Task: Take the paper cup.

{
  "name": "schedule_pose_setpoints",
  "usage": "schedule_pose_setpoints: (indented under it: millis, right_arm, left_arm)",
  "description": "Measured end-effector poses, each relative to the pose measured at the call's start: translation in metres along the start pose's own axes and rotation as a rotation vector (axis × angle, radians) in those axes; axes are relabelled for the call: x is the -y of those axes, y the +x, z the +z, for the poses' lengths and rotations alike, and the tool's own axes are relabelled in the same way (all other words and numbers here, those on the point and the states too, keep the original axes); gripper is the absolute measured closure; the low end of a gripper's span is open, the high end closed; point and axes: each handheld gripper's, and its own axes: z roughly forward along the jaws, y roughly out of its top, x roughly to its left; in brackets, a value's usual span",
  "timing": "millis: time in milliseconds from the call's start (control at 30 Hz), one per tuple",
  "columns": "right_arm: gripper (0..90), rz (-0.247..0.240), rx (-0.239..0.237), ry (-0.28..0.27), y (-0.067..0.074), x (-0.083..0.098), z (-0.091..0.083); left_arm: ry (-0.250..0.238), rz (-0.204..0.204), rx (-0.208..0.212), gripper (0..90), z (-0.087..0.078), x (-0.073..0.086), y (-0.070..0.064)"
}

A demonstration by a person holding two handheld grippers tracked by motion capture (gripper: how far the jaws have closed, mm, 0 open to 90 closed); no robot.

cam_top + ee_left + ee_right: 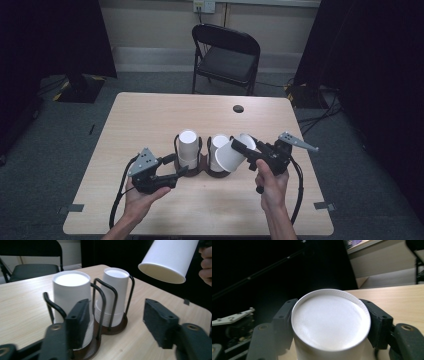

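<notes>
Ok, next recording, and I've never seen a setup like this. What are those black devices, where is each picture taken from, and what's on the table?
A person holds a hand-operated gripper in each hand; no robot arm is involved. One picture looks down from above the table; the other two come from cameras riding on each gripper. On the table stand two stacks of white paper cups, upside down, the left stack and the right stack, each in a dark wire holder. The right gripper is shut on a single cup, tilted above the right stack. The left gripper is beside the left stack, jaws apart, holding nothing.
</notes>
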Motion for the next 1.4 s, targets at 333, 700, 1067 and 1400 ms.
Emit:
schedule_pose_setpoints:
  millis: [333, 700, 1067, 1400]
  right_arm:
    - [35.1, 0.128, -0.121, 0.024, 0.002, 0.030, 0.011]
    - [35.2, 0.238, -0.208, 0.055, 0.006, 0.049, 0.021]
    - [35.2, 0.324, -0.265, 0.100, 0.014, 0.059, 0.038]
    - [35.1, 0.404, -0.331, 0.145, 0.020, 0.067, 0.053]
  left_arm:
    - [-0.010, 0.046, 0.036, 48.9, 0.003, 0.004, -0.014]
    - [-0.016, 0.102, 0.001, 53.3, 0.003, 0.007, -0.024]
    - [-0.038, 0.139, -0.028, 61.1, 0.004, 0.009, -0.033]
    - [-0.066, 0.159, -0.050, 63.9, 0.002, 0.011, -0.037]
